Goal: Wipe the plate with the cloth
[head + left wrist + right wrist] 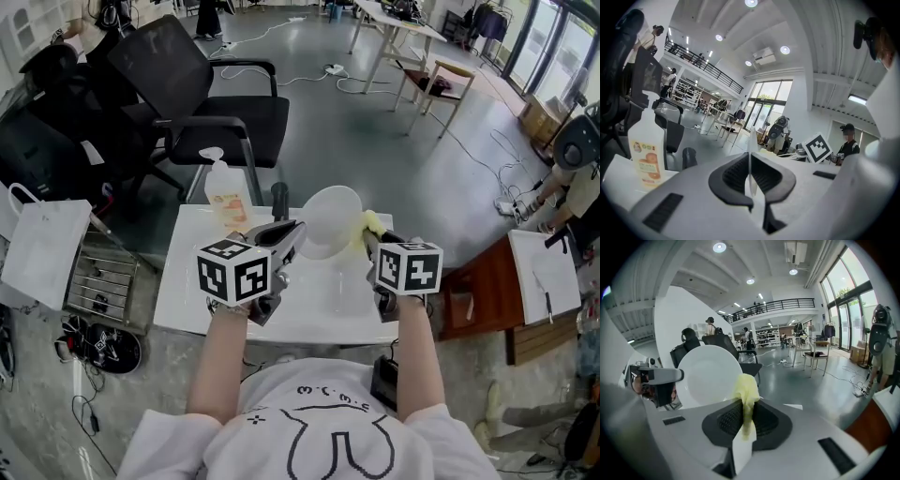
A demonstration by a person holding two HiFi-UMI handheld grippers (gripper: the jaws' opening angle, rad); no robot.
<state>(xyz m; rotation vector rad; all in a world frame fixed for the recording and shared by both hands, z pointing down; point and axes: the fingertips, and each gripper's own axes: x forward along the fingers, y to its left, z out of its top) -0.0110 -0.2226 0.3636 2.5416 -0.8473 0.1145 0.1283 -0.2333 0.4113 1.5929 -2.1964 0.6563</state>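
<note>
**Two grippers, one plate, cloth at its rim**

Both grippers are up over the white table [187,300] at the centre of the head view. The left gripper [289,240] has its jaws pressed together on the white plate [330,221]. In the left gripper view the plate [751,140] shows only as a thin white edge rising between the dark pads [733,176] of the left gripper [751,174]. The plate is held clear of the table, stood up on edge, and in the right gripper view its round face [708,375] fills the middle left of the frame.

The right gripper [368,242] has its jaws closed on the yellow cloth [373,223]. In its own view the cloth [746,397] is bunched between the pads of the right gripper [746,420] and spills up out of them. It overlaps the plate's lower right rim there. In the head view the cloth sits right against the plate's right edge.

Behind the plate, toward the upper left of the table, stand a spray bottle [225,192] with an orange label and a black cylinder [279,200]. A black office chair [202,94] stands beyond the table.
</note>
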